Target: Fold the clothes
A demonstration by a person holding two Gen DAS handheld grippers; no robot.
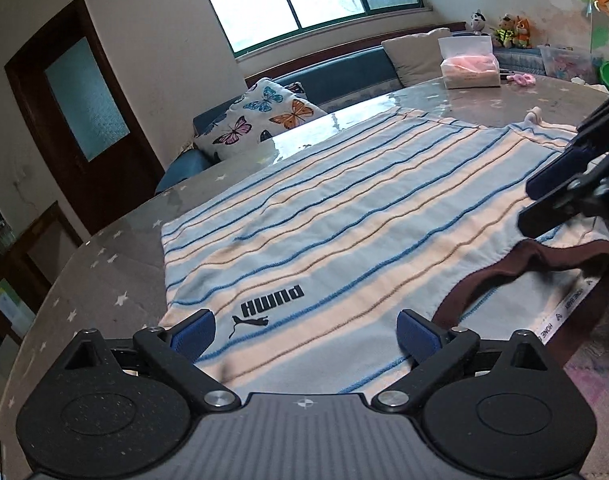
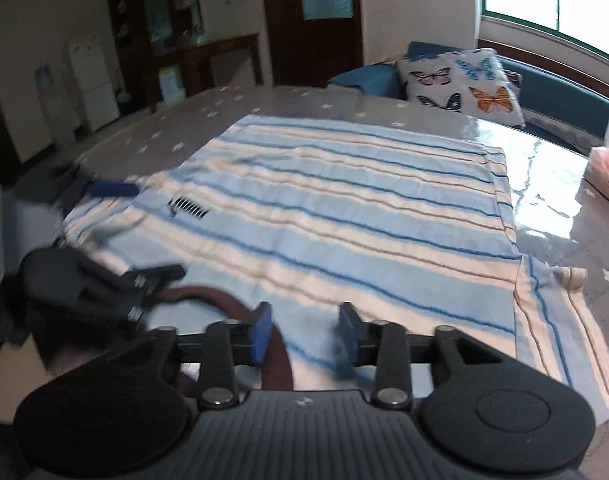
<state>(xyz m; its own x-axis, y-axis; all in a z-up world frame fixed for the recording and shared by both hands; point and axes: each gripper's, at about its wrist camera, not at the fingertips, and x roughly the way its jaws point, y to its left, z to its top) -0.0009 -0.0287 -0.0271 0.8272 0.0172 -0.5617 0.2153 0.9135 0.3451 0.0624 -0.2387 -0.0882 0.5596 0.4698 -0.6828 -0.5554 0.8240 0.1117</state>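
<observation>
We see the left gripper point(image 1: 306, 330) spread wide over the shirt's logo corner | right gripper point(image 2: 304, 330) parted, nothing pinched (brown collar point(image 2: 276, 344) lies under its left pad) | striped shirt point(image 1: 344, 208) lies flat on the star-patterned table point(image 1: 84, 292) | butterfly pillow point(image 1: 260, 116) beyond.

We see the left gripper point(image 1: 306, 334) angled downward, jaws spread wide; the right gripper point(image 2: 304, 330) angled downward, jaws partly parted, nothing clamped.
</observation>
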